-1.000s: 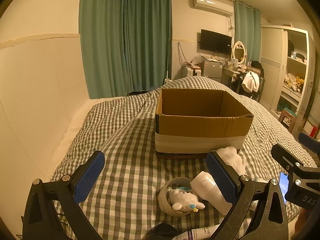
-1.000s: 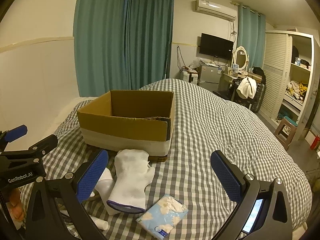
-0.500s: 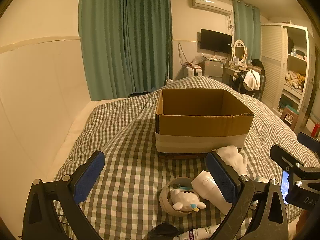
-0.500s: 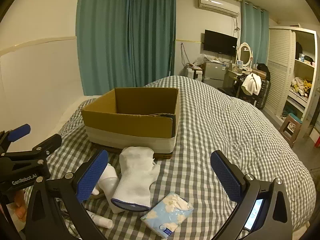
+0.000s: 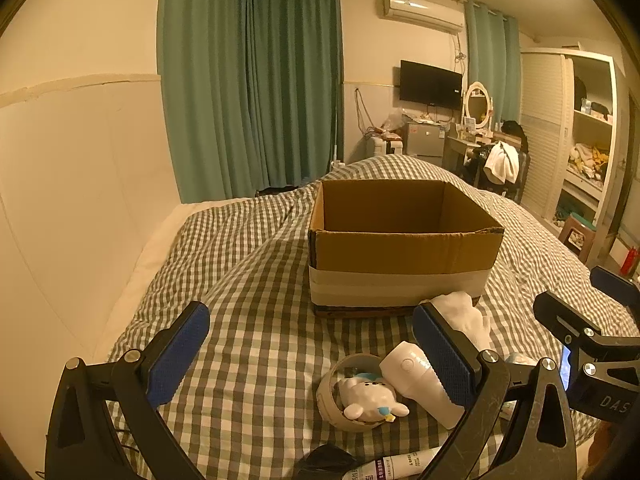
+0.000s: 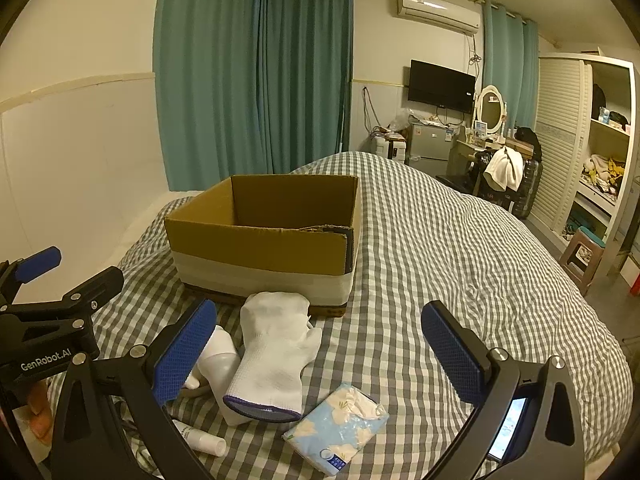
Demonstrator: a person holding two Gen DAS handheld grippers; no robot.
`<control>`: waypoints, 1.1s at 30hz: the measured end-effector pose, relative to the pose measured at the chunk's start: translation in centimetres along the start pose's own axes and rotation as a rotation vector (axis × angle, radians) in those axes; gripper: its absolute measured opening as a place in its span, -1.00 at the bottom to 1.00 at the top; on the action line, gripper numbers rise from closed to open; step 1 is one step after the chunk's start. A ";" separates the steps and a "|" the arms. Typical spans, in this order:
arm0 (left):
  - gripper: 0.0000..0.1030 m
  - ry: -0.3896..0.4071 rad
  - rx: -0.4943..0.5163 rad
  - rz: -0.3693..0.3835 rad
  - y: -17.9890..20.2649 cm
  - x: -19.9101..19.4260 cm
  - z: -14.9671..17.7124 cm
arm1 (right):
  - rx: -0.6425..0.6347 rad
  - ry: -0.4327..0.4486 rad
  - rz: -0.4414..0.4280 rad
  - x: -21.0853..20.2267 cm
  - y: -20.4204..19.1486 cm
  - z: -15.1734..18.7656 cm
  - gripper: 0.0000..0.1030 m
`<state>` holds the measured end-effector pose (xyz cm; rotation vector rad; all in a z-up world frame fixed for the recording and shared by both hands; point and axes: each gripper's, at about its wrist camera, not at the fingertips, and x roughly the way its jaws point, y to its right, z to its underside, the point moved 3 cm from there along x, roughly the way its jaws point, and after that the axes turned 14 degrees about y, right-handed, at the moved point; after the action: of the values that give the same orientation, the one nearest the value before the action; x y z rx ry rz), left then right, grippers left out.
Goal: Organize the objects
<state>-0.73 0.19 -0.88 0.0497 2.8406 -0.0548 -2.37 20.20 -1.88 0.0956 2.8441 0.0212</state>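
Observation:
An open, empty cardboard box (image 5: 404,256) stands on the checked bed; it also shows in the right wrist view (image 6: 260,248). In front of it lie a white glove (image 6: 276,352), a white bottle-like device (image 5: 420,380), a tape roll (image 5: 340,368) with a small white plush toy (image 5: 368,398) in it, a blue tissue pack (image 6: 340,424) and a white tube (image 5: 392,466). My left gripper (image 5: 310,354) is open and empty above the items. My right gripper (image 6: 316,350) is open and empty above the glove and tissue pack.
The checked bed (image 6: 460,264) stretches right and far. A white wall panel (image 5: 72,200) runs along the left. Green curtains (image 5: 256,88), a desk with a mirror (image 6: 490,136) and a wardrobe (image 6: 592,152) stand beyond the bed. A stool (image 6: 580,252) is at right.
Both grippers have drifted slightly back and up; the box and items sit a little lower in view. Both stay open and empty.

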 end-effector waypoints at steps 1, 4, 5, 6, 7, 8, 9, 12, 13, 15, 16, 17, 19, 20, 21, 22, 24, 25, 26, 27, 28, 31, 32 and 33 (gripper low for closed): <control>1.00 0.000 0.002 0.006 0.0 0.0 0.0 | 0.000 0.000 -0.001 0.0 0.0 0.0 0.99; 1.00 0.000 0.003 0.006 0.0 0.0 0.0 | 0.000 -0.001 -0.003 0.1 -0.1 0.1 0.99; 1.00 0.000 0.003 0.006 0.0 0.0 0.0 | -0.001 0.000 -0.004 0.0 -0.1 0.1 0.99; 1.00 0.001 0.001 0.008 0.0 0.0 0.0 | -0.002 0.001 -0.006 0.0 -0.2 0.1 0.99; 1.00 0.000 0.001 0.011 0.0 0.0 0.0 | -0.002 0.002 -0.007 0.0 -0.2 0.1 0.99; 1.00 0.000 0.000 0.011 0.0 0.0 0.1 | -0.004 0.002 -0.007 0.0 -0.2 0.1 0.99; 1.00 0.000 0.002 0.010 0.0 0.0 0.1 | -0.005 0.002 -0.008 0.0 -0.3 0.1 0.99; 1.00 -0.003 0.002 0.015 0.0 0.1 0.1 | -0.006 0.001 -0.010 0.0 -0.3 0.2 0.99; 1.00 -0.003 0.001 0.015 0.0 0.1 0.1 | -0.006 0.000 -0.010 0.0 -0.3 0.2 0.99; 1.00 -0.001 0.001 0.013 -0.1 0.1 0.1 | -0.006 0.002 -0.010 0.0 -0.3 0.2 0.99; 1.00 0.000 0.001 0.014 -0.1 0.1 0.1 | -0.006 0.003 -0.010 0.0 -0.4 0.2 0.99; 1.00 0.002 0.001 0.014 -0.1 0.1 0.1 | -0.007 0.004 -0.010 0.0 -0.4 0.2 0.99; 1.00 0.000 0.001 0.016 0.0 0.1 0.1 | -0.006 0.003 -0.012 -0.1 -0.4 0.2 0.99; 1.00 -0.001 0.002 0.017 0.0 0.2 0.1 | -0.006 0.002 -0.013 0.0 -0.4 0.1 0.99; 1.00 -0.002 0.001 0.021 0.0 0.2 0.1 | -0.007 0.002 -0.013 0.0 -0.4 0.1 0.99; 1.00 -0.001 0.005 0.042 0.0 0.2 0.1 | -0.007 0.002 -0.014 0.0 -0.4 0.1 0.99; 1.00 0.001 0.005 0.049 0.0 0.2 0.0 | -0.006 0.001 -0.016 0.0 -0.4 0.0 0.99; 1.00 0.001 0.005 0.053 0.0 0.2 0.0 | -0.006 0.001 -0.017 0.0 -0.4 0.0 0.99; 1.00 0.000 0.003 0.057 0.0 0.2 0.0 | -0.007 0.001 -0.018 0.0 -0.4 0.0 0.99; 1.00 -0.003 0.002 0.060 -0.1 0.3 -0.1 | -0.007 0.001 -0.019 -0.1 -0.4 0.0 0.99; 1.00 -0.007 0.000 0.062 -0.2 0.3 -0.2 | -0.010 0.002 -0.020 -0.1 -0.4 -0.1 0.99; 1.00 -0.013 -0.005 0.058 -0.8 0.4 -0.7 | -0.014 0.000 -0.042 -0.3 -0.5 -0.4 0.99; 1.00 -0.009 -0.005 0.055 -1.1 0.4 -1.1 | -0.009 -0.004 -0.061 -0.3 -0.6 -0.6 0.99; 1.00 -0.002 -0.003 0.054 -1.3 0.3 -1.5 | -0.004 -0.006 -0.080 -0.5 -0.6 -0.9 0.99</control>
<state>-1.53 -0.99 0.50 0.1262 2.8351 -0.0384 -2.22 19.54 -0.89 -0.0187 2.8395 0.0101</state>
